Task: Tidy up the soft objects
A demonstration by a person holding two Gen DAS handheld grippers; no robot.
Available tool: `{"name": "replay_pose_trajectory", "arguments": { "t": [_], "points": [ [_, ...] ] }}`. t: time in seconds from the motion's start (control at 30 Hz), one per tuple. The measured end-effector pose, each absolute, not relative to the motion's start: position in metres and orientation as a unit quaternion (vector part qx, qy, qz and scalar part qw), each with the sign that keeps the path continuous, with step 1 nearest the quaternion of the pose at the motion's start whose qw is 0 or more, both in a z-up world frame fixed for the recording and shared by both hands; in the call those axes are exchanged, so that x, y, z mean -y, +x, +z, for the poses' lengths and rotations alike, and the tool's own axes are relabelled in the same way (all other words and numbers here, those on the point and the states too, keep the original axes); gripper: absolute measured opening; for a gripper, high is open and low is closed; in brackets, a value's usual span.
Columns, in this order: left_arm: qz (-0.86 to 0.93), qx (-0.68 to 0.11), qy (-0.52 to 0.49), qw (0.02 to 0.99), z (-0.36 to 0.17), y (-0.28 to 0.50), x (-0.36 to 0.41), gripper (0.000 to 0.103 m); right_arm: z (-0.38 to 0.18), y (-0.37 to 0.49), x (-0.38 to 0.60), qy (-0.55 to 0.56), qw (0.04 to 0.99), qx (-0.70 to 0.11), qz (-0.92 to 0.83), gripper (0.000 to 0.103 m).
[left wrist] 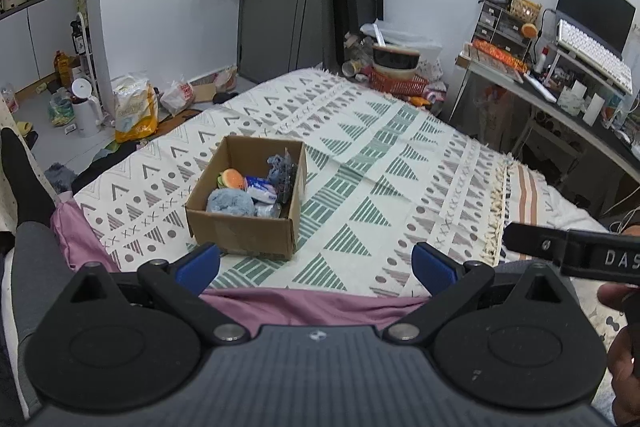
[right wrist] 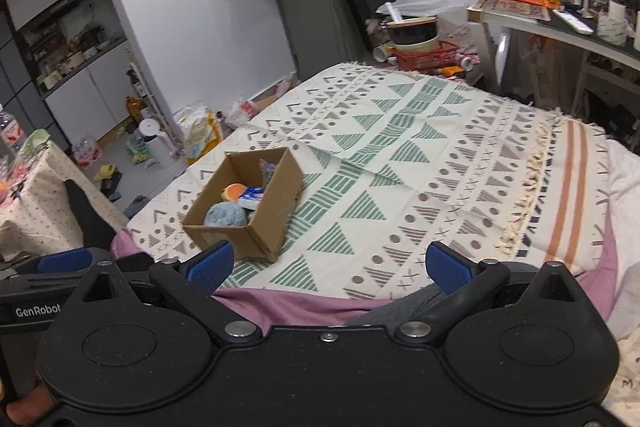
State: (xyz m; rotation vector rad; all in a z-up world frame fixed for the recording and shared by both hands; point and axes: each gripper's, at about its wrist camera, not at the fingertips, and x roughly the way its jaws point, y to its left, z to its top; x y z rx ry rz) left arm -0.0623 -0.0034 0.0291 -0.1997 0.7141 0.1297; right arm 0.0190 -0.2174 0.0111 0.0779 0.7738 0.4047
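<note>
A brown cardboard box stands on the patterned blanket. Inside it lie a light blue fluffy cloth, an orange plush burger, a blue-and-white tissue pack and a grey-blue rag. My left gripper hangs open just short of the box, with nothing between its blue pads. Held back at the bed's near edge, my right gripper is open and empty too, the box ahead to its left.
A purple sheet lines the near bed edge. A person's leg in a dark sock lies at the left. A cluttered desk stands right of the bed, a red basket with bowls at its far end, bags on the floor.
</note>
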Motion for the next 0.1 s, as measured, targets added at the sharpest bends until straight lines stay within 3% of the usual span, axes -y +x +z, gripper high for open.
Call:
{"name": "replay_pose_trajectory", "arguments": {
  "t": [0.1],
  "points": [
    [0.062, -0.348, -0.098, 0.930, 0.0288, -0.0625, 0.0021, 0.101, 0.0098, 0.0195, 0.2139, 0.039, 0.904, -0.376, 0.198, 0.103]
  ]
}}
